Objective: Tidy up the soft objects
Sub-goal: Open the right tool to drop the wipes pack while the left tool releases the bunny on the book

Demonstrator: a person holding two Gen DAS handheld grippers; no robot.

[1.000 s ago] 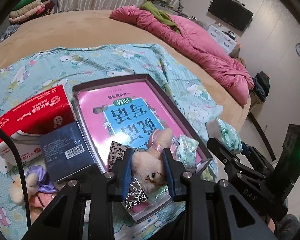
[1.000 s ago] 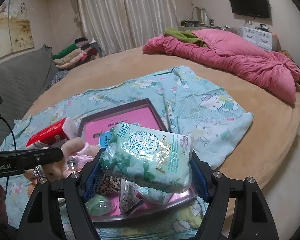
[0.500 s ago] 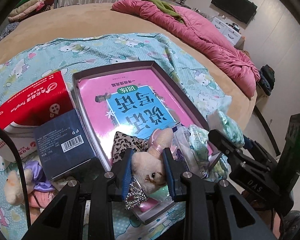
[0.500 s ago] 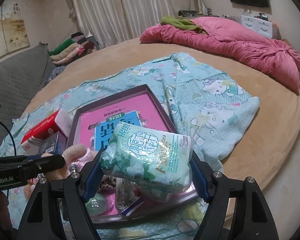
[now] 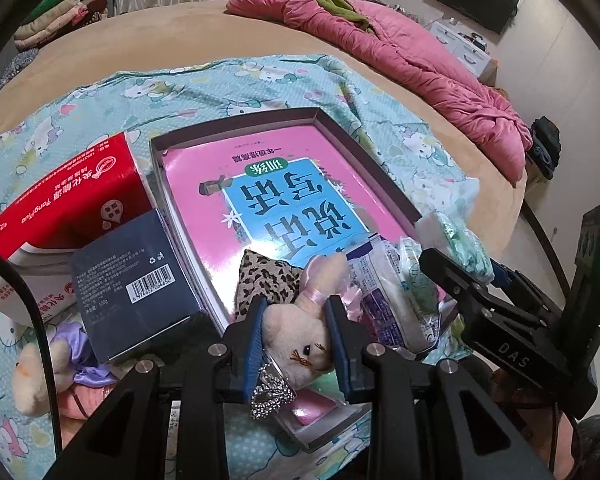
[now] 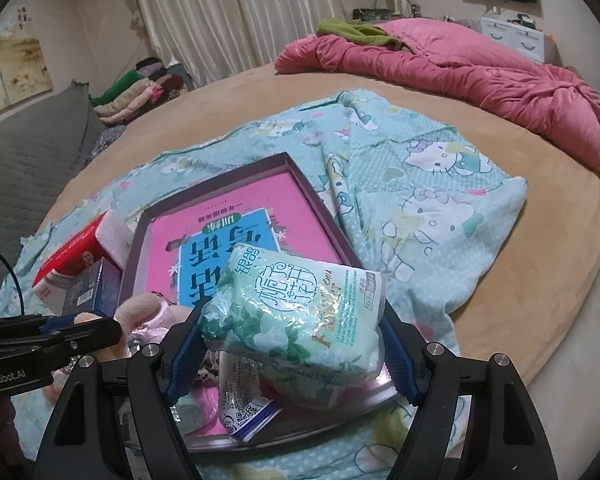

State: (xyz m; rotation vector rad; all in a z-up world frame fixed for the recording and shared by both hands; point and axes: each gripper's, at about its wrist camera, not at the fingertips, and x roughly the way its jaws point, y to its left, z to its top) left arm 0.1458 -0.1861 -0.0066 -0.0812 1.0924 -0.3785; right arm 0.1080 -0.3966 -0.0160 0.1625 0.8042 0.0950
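Both tongs (image 5: 296, 340) (image 6: 292, 344) clamped, loaded.

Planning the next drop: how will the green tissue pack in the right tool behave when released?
The green tissue pack looks soft and light; its plastic wrap crinkles between the right tool pads. It would probably land flat in the tray without rolling, though the glossy film may slide.

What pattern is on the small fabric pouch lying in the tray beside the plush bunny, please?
Leopard print, tan with dark spots; the pouch shows best in the left wrist view.
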